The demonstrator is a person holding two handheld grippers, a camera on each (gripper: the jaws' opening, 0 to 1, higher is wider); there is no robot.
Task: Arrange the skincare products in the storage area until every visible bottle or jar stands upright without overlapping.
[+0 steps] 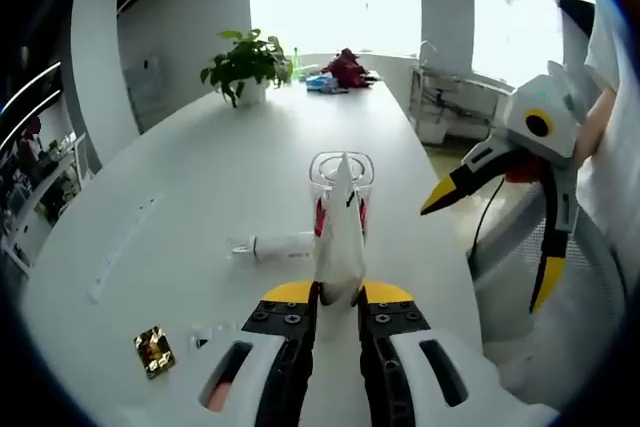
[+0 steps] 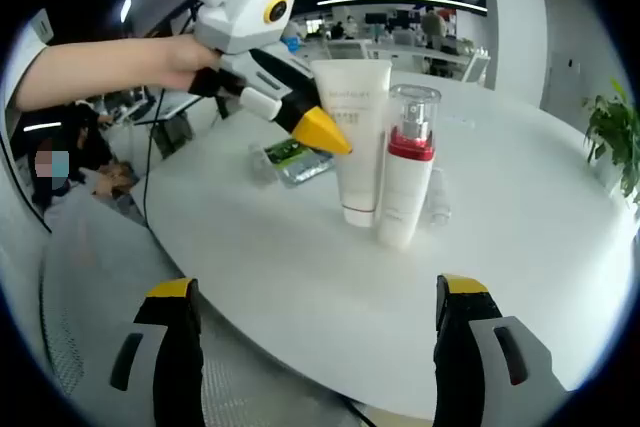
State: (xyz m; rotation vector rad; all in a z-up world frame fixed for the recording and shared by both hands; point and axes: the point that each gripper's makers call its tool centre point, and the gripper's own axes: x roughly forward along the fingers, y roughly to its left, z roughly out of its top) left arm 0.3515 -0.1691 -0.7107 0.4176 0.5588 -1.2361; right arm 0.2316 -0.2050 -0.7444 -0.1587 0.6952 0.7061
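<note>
left claw (image 1: 338, 299) clamped, right claw (image 2: 318, 292) spread wide

Each hand-held gripper, left (image 1: 338, 299) and right (image 2: 318, 292), has a white shell, black screwed jaws tipped yellow, and a yellow-ringed round lens housing.
</note>
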